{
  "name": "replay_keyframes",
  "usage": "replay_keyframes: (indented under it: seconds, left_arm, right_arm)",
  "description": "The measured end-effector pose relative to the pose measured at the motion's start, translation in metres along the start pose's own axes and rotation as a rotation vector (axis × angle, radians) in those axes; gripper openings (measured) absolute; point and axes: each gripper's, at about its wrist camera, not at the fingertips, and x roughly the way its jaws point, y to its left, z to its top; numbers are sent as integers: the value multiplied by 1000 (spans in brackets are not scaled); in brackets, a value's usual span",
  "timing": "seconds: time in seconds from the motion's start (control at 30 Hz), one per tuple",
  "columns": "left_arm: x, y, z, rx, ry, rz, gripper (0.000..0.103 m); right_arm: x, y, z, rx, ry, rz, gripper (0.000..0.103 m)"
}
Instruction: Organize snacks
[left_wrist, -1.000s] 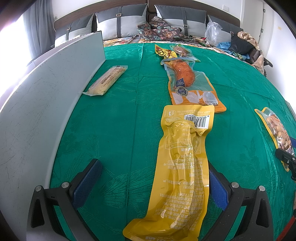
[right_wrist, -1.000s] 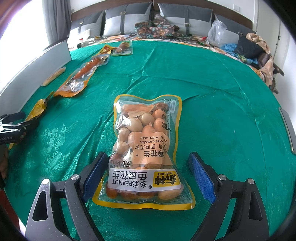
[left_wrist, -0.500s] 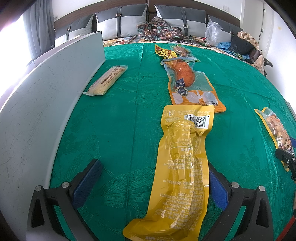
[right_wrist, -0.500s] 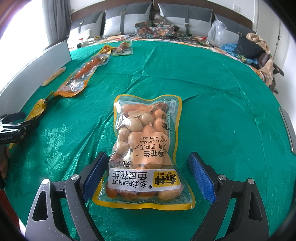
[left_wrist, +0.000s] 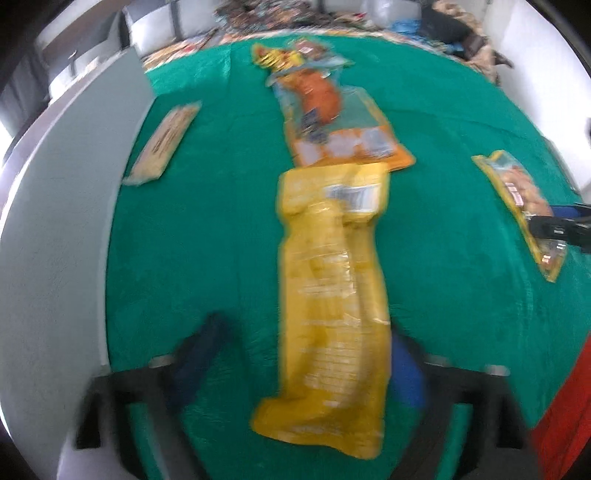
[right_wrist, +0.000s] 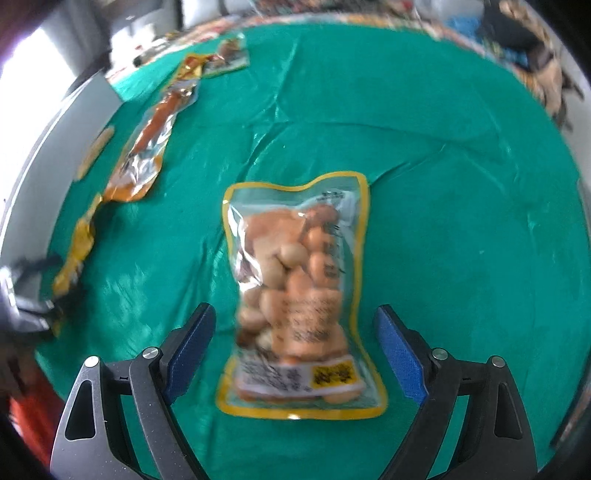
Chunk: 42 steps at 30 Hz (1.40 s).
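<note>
left hand-held gripper (left_wrist: 306, 365) spread wide, straddling long yellow snack pouch (left_wrist: 332, 295) lying on green table (left_wrist: 221, 240) | right hand-held gripper (right_wrist: 295, 350) gaping around peanut bag (right_wrist: 299, 291) | orange sausage pack (left_wrist: 328, 122) lying just beyond yellow pouch | grey panel (left_wrist: 55, 240) standing left

Green-clothed table (right_wrist: 443, 184), peanut bag (right_wrist: 299, 291), yellow pouch (left_wrist: 332, 295), orange pouch (left_wrist: 332, 122)

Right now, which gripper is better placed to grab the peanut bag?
Right. The right gripper is open with its fingers on either side of the peanut bag. The left gripper is open around the long yellow packet, with the peanut bag off at its far right.
</note>
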Motion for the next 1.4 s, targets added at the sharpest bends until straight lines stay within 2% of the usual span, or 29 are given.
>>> replay_keyframes:
  seconds: [0.07,0.1,0.13,0.23,0.37,0.43,0.53,0.63,0.73,0.83,0.93,1.0,1.03,1.1,1.13,1.2,1.27,1.33,1.4]
  left_arm:
    - [-6,-4,-1,23,-8,29,42]
    - [-9,-3,-3,19,-21,15,40]
    - [-14,-1,-7,7,-36,-6,40]
    - [-32,5,-17,-48,-77,-41,40]
    - [-69,17,-33,-156,-153,-134,40]
    - [-91,24,-37,-192,-193,-162,40]
    - [-136,44,-45,-232,-280,-179,40]
    - [-174,83,-51,-268,-340,-124,41]
    - [-196,137,-63,-335,-359,-20,41]
    - [-205,194,-83,-430,-339,102,41]
    - [-200,238,-102,-496,-298,216,44]
    - [-194,262,-119,-545,-265,285,55]
    - [-195,269,-130,-566,-262,297,60]
    - [-197,275,-144,-602,-276,325,86]
    - [-199,275,-152,-617,-292,338,89]
    - [-199,273,-158,-640,-319,346,91]
    - [-199,266,-155,-646,-330,320,91]
    - [-202,254,-152,-627,-347,288,91]
    - [-208,227,-141,-581,-372,242,91]
  right_arm:
    - [6,6,5,8,41,-6,84]
    - [6,9,4,-2,51,-58,64]
    - [4,12,2,-14,44,-99,62]
    - [-7,7,-4,30,51,-45,59]
    - [-36,11,-9,44,-4,-4,59]
    - [-57,22,-6,40,-40,41,59]
    - [-90,65,6,-14,-108,119,59]
    - [-117,125,18,-94,-160,214,59]
    - [-137,200,29,-190,-193,336,60]
    - [-143,276,34,-270,-187,465,60]
    - [-138,349,28,-358,-171,532,62]
    - [-127,384,23,-393,-166,559,66]
    - [-121,397,22,-402,-155,575,68]
    - [-112,412,18,-410,-126,586,71]
    - [-110,414,16,-407,-122,592,71]
    - [-113,411,14,-395,-137,601,71]
    - [-112,396,19,-375,-174,583,72]
    - [-112,373,23,-354,-212,536,74]
    - [-103,335,24,-334,-257,434,74]
